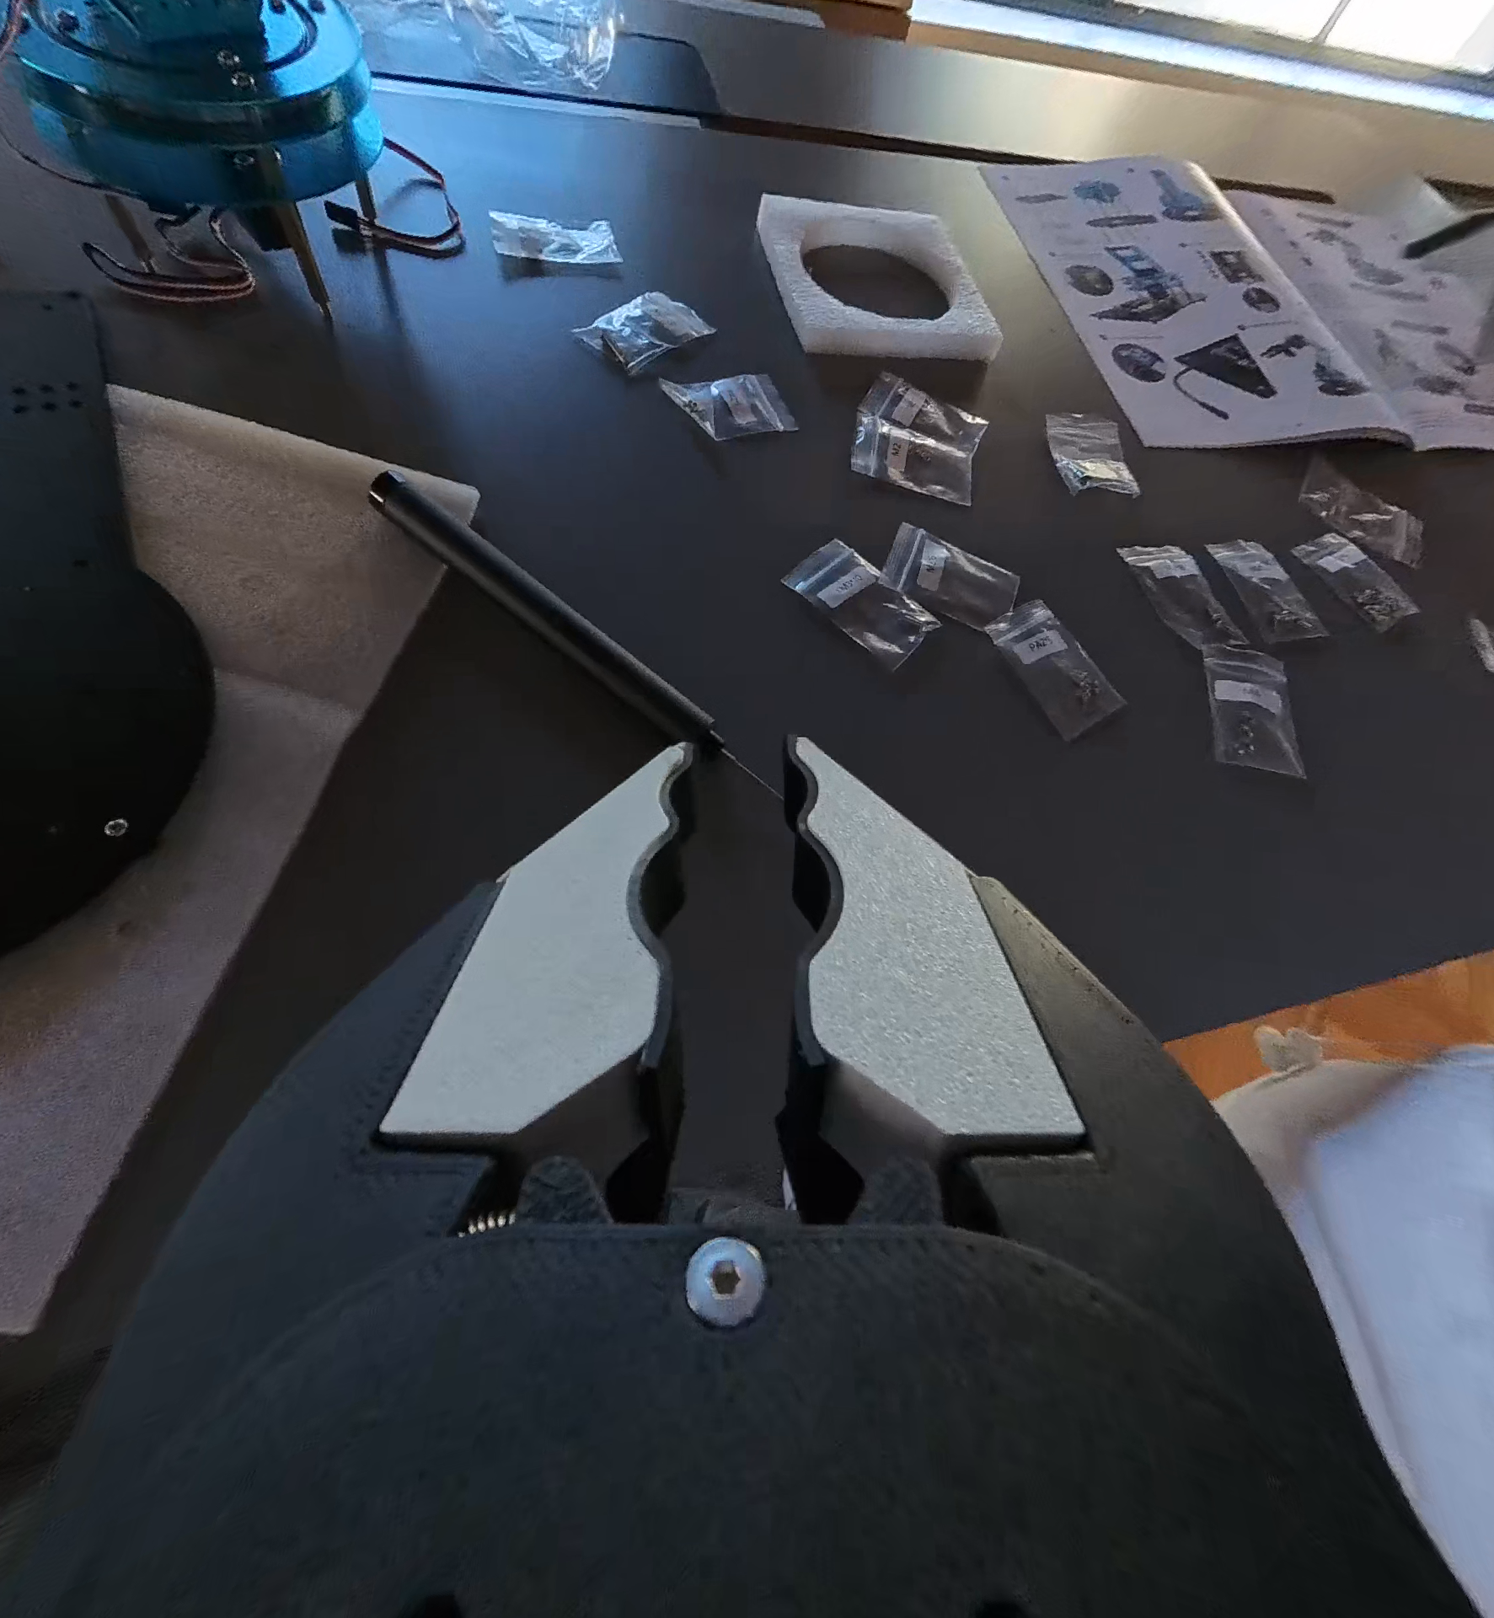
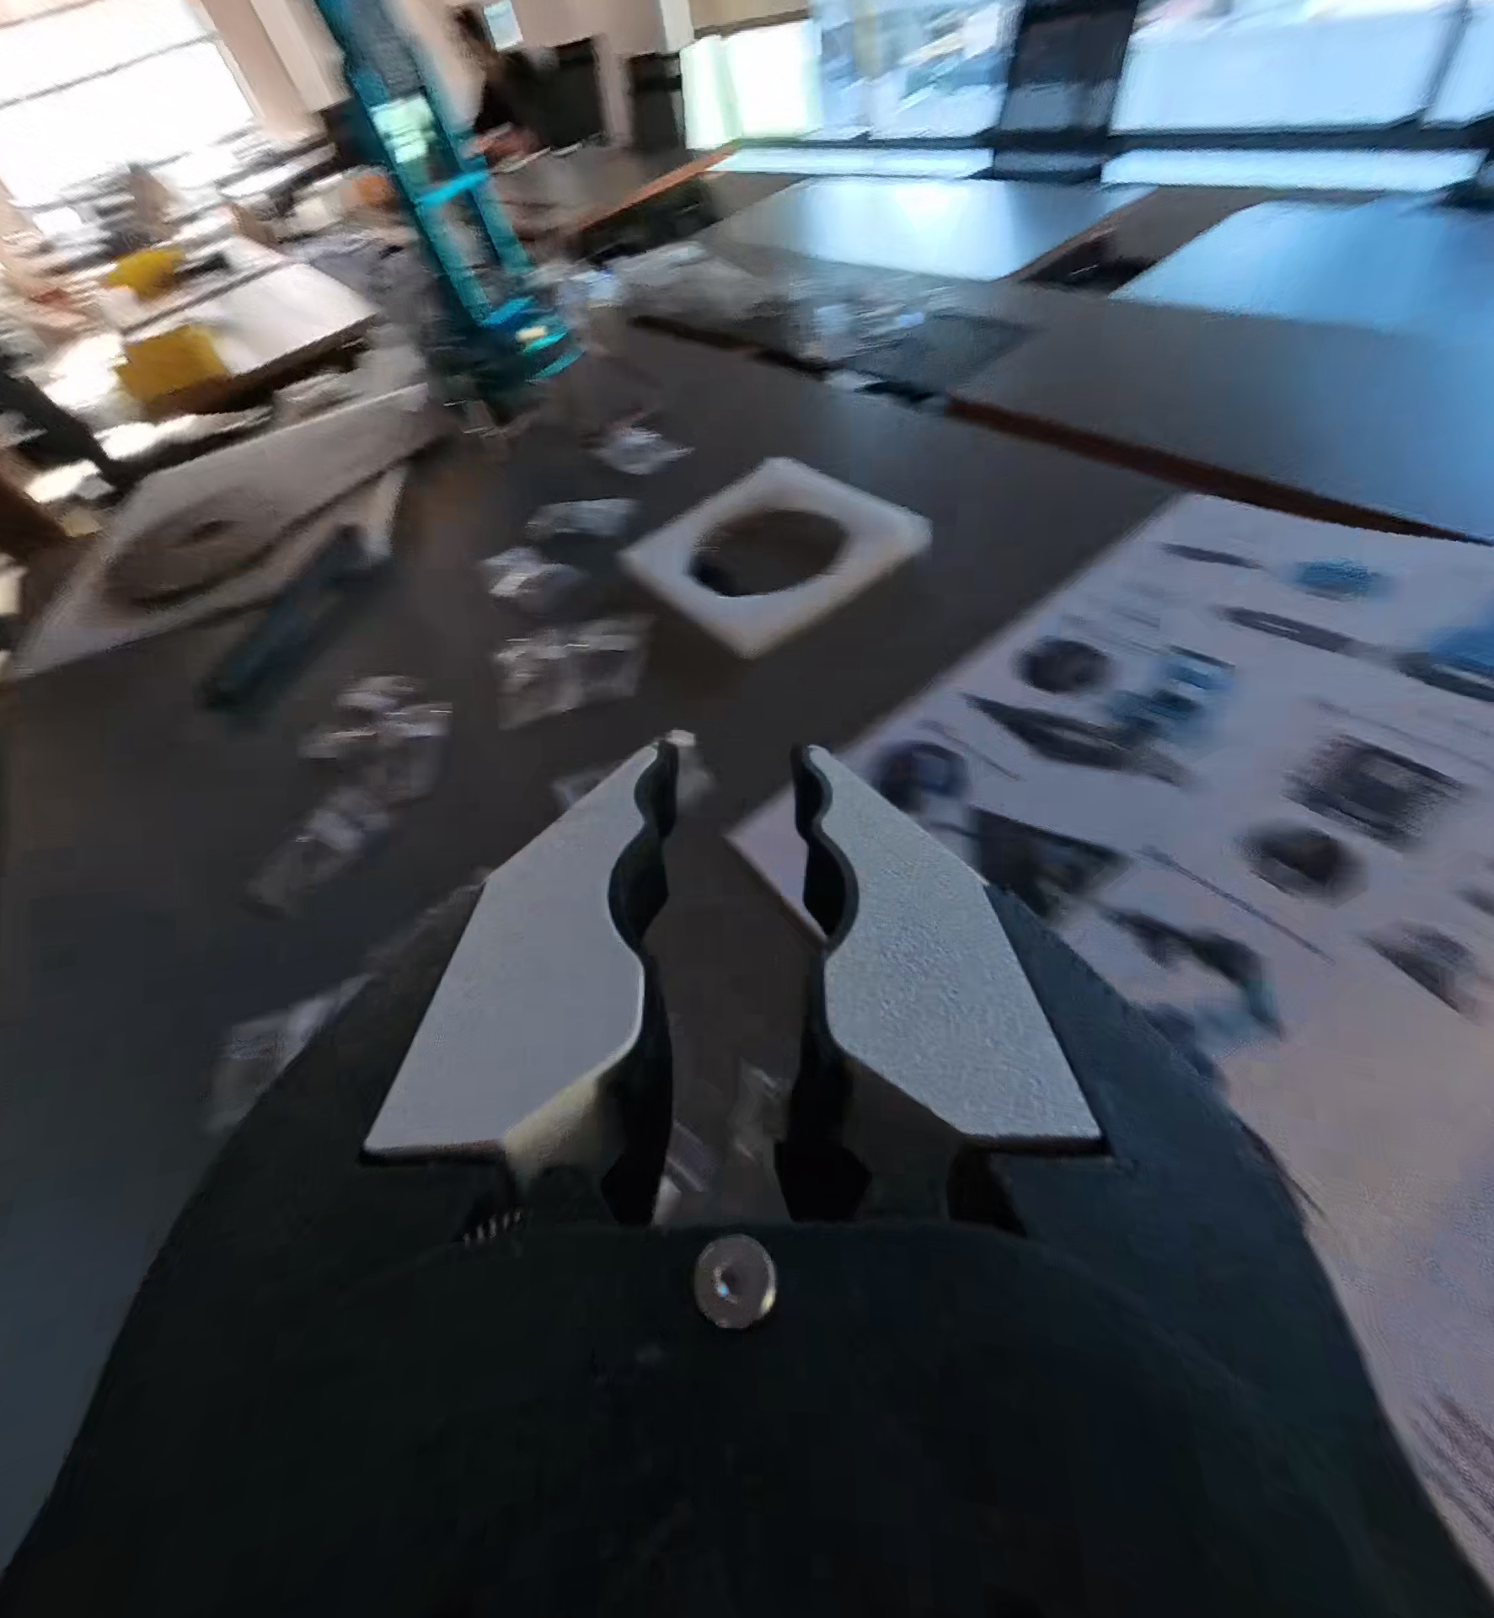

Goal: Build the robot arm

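Left tool (image 1: 736,770): jaws narrowly parted, nothing between them. The thin metal tip of a black precision screwdriver (image 1: 542,613) lies just ahead of the fingertips, apparently crossing the gap; we cannot tell if it touches. We count one driver. It lies on the dark worktop (image 1: 550,455), its handle end over a pale foam sheet (image 1: 270,560) toward the worktop's left edge.

Handling, as we judge it: light, stiff, round-barrelled, likely to roll. The fine tip could bend, so take the barrel at mid-length.

Small clear zip bags (image 1: 861,604) of hardware: about sixteen in the left view. Light, slippery, limp.

One white foam square (image 1: 879,280) with a round cut-out. One open instruction booklet (image 1: 1207,298) toward the far right. One blue metal assembly (image 1: 191,114) at the far left corner.

Right tool (image 2: 734,766): narrowly parted, empty, above the worktop beside the booklet; that view is heavily blurred.
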`<state>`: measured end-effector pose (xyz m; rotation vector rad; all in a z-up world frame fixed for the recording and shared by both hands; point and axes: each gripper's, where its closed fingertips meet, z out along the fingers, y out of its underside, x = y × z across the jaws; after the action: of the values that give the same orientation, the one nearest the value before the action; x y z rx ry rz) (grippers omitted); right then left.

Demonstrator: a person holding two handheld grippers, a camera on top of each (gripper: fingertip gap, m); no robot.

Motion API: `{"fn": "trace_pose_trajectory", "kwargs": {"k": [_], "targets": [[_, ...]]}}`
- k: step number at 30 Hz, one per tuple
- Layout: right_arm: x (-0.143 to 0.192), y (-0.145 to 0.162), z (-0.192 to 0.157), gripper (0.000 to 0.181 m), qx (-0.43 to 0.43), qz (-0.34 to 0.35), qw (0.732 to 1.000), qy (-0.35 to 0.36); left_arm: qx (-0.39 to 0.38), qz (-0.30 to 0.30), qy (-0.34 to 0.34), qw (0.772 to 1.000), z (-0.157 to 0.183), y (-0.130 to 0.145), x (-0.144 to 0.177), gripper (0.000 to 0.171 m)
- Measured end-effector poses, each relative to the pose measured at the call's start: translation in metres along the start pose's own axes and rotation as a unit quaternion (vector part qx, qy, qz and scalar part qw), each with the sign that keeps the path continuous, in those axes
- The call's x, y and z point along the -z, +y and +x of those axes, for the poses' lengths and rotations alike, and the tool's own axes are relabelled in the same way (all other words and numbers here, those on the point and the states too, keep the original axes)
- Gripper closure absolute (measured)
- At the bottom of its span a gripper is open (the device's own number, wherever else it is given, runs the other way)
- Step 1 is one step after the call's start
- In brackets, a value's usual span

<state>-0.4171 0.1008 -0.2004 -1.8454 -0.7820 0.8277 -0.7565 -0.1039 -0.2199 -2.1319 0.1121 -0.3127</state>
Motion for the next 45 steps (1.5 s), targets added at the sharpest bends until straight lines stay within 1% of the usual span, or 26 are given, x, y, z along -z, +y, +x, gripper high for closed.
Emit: {"fn": "trace_pose_trajectory", "kwargs": {"k": [2,4,6,9,11,12,14,16,19,21,25,31,36,38,40,41,42,43,45], "targets": [[-0.036,-0.013,-0.034,0.159,0.028,-0.032,0.997,-0.064,-0.004,0.007,0.011,1.0,-0.003,-0.005,0.005,0.155],[-0.077,-0.021,-0.047,0.16,0.083,-0.073,0.99,-0.084,-0.015,0.015,0.015,1.0,-0.007,-0.013,0.009,0.155],[-0.121,-0.026,-0.048,0.162,0.131,-0.113,0.981,-0.09,-0.025,0.024,0.025,0.999,-0.011,-0.021,0.01,0.156],[-0.18,-0.016,-0.034,0.163,0.173,-0.2,0.96,-0.096,-0.037,0.025,0.042,0.998,-0.016,-0.027,0.009,0.156],[-0.207,-0.006,-0.024,0.17,0.186,-0.25,0.945,-0.101,-0.041,0.021,0.053,0.998,-0.021,-0.029,0.009,0.156],[-0.215,-0.002,-0.025,0.174,0.191,-0.268,0.937,-0.119,-0.043,0.019,0.056,0.997,-0.024,-0.029,0.009,0.156],[-0.226,0.006,-0.024,0.175,0.217,-0.303,0.918,-0.134,-0.045,0.015,0.057,0.997,-0.032,-0.028,0.012,0.156],[-0.231,0.014,-0.015,0.175,0.258,-0.342,0.895,-0.125,-0.04,0.013,0.054,0.998,-0.043,-0.026,0.017,0.156],[-0.232,0.015,-0.012,0.175,0.283,-0.372,0.874,-0.133,-0.021,0.016,0.053,0.998,-0.058,-0.024,0.024,0.155],[-0.231,0.016,-0.014,0.174,0.278,-0.387,0.866,-0.148,-0.011,0.017,0.052,0.998,-0.068,-0.024,0.027,0.155],[-0.234,0.018,-0.014,0.171,0.275,-0.395,0.863,-0.153,-0.002,0.023,0.044,0.999,-0.083,-0.024,0.031,0.155],[-0.235,0.028,-0.01,0.172,0.27,-0.415,0.855,-0.156,0.004,0.023,0.042,0.999,-0.084,-0.019,0.033,0.155],[-0.236,0.029,-0.011,0.176,0.264,-0.403,0.862,-0.158,0.014,0.026,0.036,0.999,-0.079,-0.011,0.039,0.156],[-0.236,0.018,-0.011,0.176,0.273,-0.372,0.875,-0.144,0.017,0.029,0.033,0.999,-0.075,-0.009,0.044,0.156],[-0.231,-0.006,-0.024,0.176,0.278,-0.314,0.899,-0.127,0.021,0.035,0.028,0.999,-0.071,-0.006,0.049,0.156],[-0.225,-0.024,-0.042,0.176,0.279,-0.266,0.914,-0.126,0.026,0.041,0.026,0.998,-0.069,-0.005,0.052,0.156],[-0.217,-0.043,-0.071,0.176,0.275,-0.207,0.928,-0.14,0.036,0.049,0.029,0.998,-0.066,-0.005,0.055,0.155],[-0.207,-0.06,-0.109,0.177,0.264,-0.145,0.938,-0.174,0.051,0.06,0.038,0.996,-0.061,-0.004,0.056,0.153],[-0.188,-0.078,-0.187,0.177,0.24,-0.039,0.938,-0.246,0.09,0.085,0.064,0.99,-0.051,-0.003,0.056,0.146]]}}
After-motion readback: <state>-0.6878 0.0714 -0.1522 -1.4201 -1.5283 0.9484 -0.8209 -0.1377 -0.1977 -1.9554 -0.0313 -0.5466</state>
